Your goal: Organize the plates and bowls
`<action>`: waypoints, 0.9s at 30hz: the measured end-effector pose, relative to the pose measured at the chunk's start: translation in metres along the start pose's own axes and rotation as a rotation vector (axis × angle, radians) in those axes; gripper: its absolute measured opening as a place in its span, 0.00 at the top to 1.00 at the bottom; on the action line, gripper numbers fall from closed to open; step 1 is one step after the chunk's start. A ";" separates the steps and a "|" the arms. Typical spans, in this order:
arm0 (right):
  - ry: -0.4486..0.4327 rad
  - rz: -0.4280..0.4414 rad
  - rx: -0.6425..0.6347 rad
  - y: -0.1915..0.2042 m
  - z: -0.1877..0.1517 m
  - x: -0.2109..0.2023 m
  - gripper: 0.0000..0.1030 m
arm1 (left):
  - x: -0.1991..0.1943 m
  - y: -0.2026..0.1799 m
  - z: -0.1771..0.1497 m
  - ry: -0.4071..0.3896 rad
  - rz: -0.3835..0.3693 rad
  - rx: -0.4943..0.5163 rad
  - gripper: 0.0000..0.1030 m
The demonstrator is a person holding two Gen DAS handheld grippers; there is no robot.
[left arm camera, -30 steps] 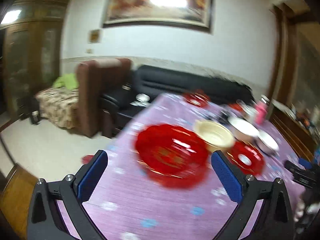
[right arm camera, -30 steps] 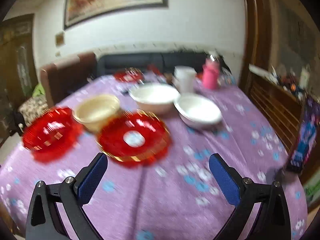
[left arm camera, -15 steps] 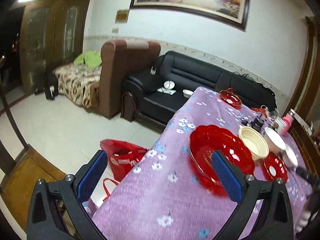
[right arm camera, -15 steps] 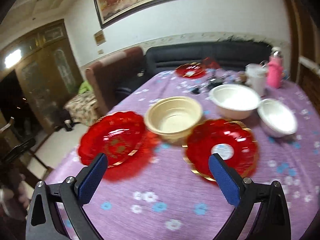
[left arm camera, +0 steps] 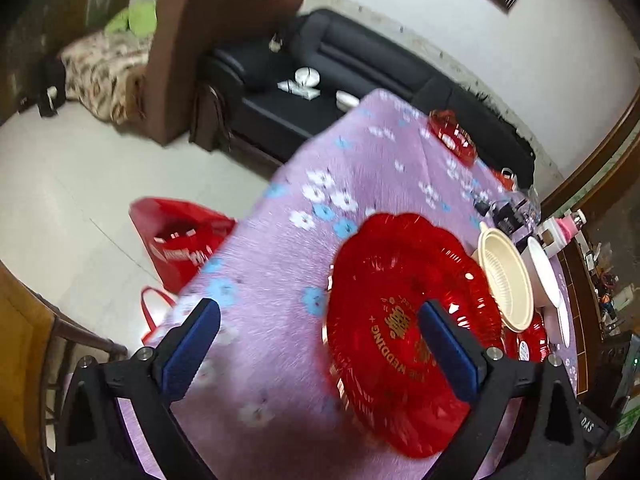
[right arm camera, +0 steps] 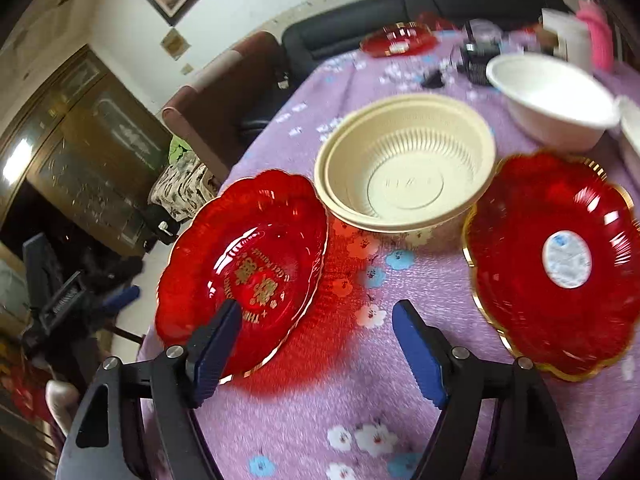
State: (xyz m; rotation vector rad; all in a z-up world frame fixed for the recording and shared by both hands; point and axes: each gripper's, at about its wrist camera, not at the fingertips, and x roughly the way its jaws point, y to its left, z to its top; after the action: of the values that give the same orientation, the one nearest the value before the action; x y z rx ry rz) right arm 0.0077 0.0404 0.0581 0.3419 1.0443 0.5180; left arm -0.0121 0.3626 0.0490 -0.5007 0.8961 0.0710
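- Right wrist view gives you the fullest count: three red plates, one cream bowl point(right arm camera: 406, 168) and two white bowls, all on the purple flowered tablecloth point(right arm camera: 304, 420).
- Your nearest red plate point(right arm camera: 244, 268) is scalloped, translucent and glossy, with gold lettering and a gold emblem in its well; it sits near the table's left edge, just beside the cream bowl.
- Your second red plate point(right arm camera: 556, 264) has a gold rim and a round white sticker at its centre; it lies to the right of the cream bowl.
- Your third red plate point(right arm camera: 400, 42) rests far back on the table, blurred.
- The cream bowl looks ribbed inside, with a doubled rim; whether it is one bowl or two nested you cannot tell.
- One white bowl point(right arm camera: 552, 100) stands behind the cream one; only the edge of the other shows at the frame's right border.
- Your right gripper point(right arm camera: 316, 344) has just been closing its jaws, yet they stand wide apart and hold nothing; the left pad overlaps the lettered plate's near rim in the picture and the other hangs over bare cloth.
- Left wrist view shows your left gripper point(left arm camera: 316, 344) gaping wide and empty, one blue pad over the cloth, the other over the lettered plate point(left arm camera: 408, 328).
- A red bag point(left arm camera: 180, 240) stands on the floor beside the table.
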 end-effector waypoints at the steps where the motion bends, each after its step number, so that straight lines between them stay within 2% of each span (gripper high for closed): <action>1: 0.010 0.005 0.011 -0.001 0.002 0.006 0.21 | 0.008 -0.002 0.002 0.014 0.006 -0.004 0.03; 4: 0.026 0.002 0.019 -0.002 0.007 0.020 0.21 | 0.025 -0.010 0.006 0.032 0.020 0.016 0.03; 6: 0.037 0.002 0.021 -0.001 0.009 0.029 0.23 | 0.034 -0.014 0.009 0.034 0.060 0.032 0.03; 9: 0.058 -0.005 0.016 0.000 0.013 0.045 0.27 | 0.044 -0.016 0.013 0.044 0.085 0.037 0.08; 12: 0.075 -0.019 0.003 0.002 0.014 0.059 0.34 | 0.044 -0.020 0.016 0.041 0.098 0.073 0.41; 13: 0.071 -0.024 -0.002 0.003 0.014 0.060 0.38 | 0.045 -0.023 0.017 0.046 0.110 0.089 0.62; 14: 0.072 -0.024 -0.014 0.007 0.016 0.061 0.41 | 0.046 -0.024 0.016 0.054 0.115 0.098 0.74; 16: 0.082 -0.008 -0.012 0.008 0.017 0.063 0.61 | 0.048 -0.027 0.015 0.066 0.112 0.111 0.80; 18: 0.097 0.004 -0.007 0.008 0.019 0.069 0.70 | 0.047 -0.029 0.015 0.060 0.127 0.117 0.80; 22: 0.088 -0.014 -0.020 0.011 0.018 0.070 0.78 | 0.042 -0.028 0.014 0.053 0.133 0.105 0.80; 27: 0.066 -0.001 -0.056 0.018 0.012 0.056 0.81 | 0.018 -0.028 0.008 0.019 0.117 0.099 0.80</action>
State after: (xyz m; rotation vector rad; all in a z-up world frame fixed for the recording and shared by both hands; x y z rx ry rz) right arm 0.0369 0.0864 0.0317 0.2767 1.0920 0.5599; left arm 0.0127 0.3389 0.0499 -0.3570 0.9419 0.1280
